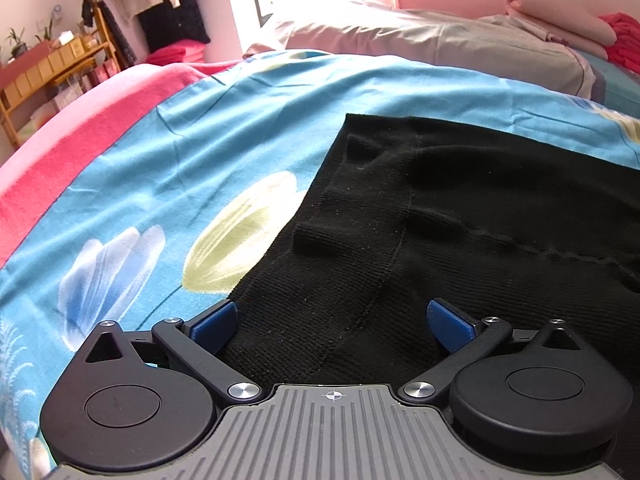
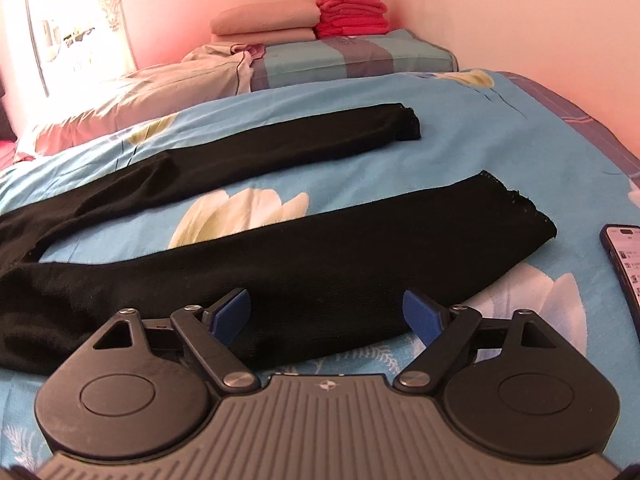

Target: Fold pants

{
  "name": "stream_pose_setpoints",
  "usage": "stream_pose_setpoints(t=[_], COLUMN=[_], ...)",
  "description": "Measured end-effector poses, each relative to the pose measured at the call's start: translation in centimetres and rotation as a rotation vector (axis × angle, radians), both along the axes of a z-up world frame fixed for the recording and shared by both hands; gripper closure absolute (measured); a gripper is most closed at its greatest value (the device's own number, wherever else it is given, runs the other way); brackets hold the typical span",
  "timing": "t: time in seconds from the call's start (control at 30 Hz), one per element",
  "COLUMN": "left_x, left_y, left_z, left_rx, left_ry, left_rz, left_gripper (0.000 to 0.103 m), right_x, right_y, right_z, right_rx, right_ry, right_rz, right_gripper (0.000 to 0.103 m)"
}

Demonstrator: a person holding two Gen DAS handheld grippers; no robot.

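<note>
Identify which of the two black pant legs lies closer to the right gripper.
The lower pant leg, with its frayed cuff near the phone; it runs just ahead of the right gripper. The other leg lies farther up the bed.

A: Where is there room on the blue flowered bedsheet (image 2: 360, 152)?

B: Bare sheet lies between the two legs of the black knit pants (image 2: 280, 264), and more beyond the far leg.

A: And what is in the way?

B: A dark smartphone with a lit screen (image 2: 624, 264) lies just right of the near cuff. Left of the waistband, the sheet (image 1: 168, 168) runs clear to a pink blanket (image 1: 80, 132).
</note>
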State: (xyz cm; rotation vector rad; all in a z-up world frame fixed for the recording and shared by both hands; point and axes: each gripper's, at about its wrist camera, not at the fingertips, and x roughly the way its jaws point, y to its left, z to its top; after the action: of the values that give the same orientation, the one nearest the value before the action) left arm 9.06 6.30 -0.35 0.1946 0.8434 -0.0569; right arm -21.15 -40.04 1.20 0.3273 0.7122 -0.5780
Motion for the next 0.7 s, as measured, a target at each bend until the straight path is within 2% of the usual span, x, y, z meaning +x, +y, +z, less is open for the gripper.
stream_pose_setpoints(t=[0.17, 0.33, 0.7], left_x=[-0.2, -0.4, -2.5], left_y=[0.6, 1.6, 2.7], left_z=[0.3, 0.8, 4.1], left_rx=[-0.001, -0.022, -0.035], left_ry=[-0.002, -0.005, -0.071], left_rz=[-0.001, 0.011, 0.029], left_gripper=[0.0, 0.0, 0.0], right_x=[-0.6, -2.1, -3.8], right_y=[-0.5, -2.1, -2.4], right_z=[-0.2, -0.3, 0.0], right_rx=[-0.006, 0.013, 0.044], right_ry=[-0.003, -0.01, -0.05], right_rz=[-0.001, -0.083, -0.108], right_gripper=[0.015, 0.015, 0.015])
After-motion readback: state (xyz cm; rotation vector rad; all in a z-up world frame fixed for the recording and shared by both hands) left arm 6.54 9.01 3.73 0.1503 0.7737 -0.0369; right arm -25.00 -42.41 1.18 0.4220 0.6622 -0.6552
